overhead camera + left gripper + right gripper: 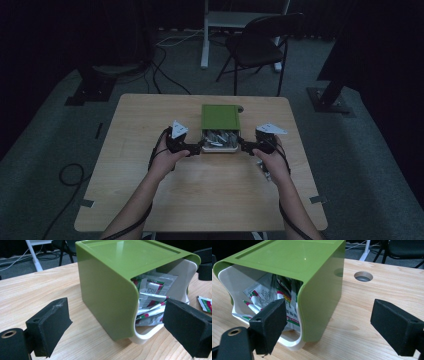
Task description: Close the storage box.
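I have the green box [220, 118] sitting on the surface [150, 195] towards its far edge, roughly midway between the left and right edges. Its long axis runs from far edge to near edge, and its open mouth faces the near edge, towards me. A white drawer [150, 333] pokes out of that mouth, stuffed with sachets [150, 293] printed in red, green and white.

My left tongs [199, 147] stand at the box's near left corner, and my right tongs [242, 145] at its near right corner, so the mouth lies between them. In the left gripper view the jaws gape wide, straddling the green corner with nothing clamped. The right gripper view shows the same: jaws wide apart, one in front of the drawer, holding nothing. One loose sachet [205, 303] lies on the surface just right of the box.
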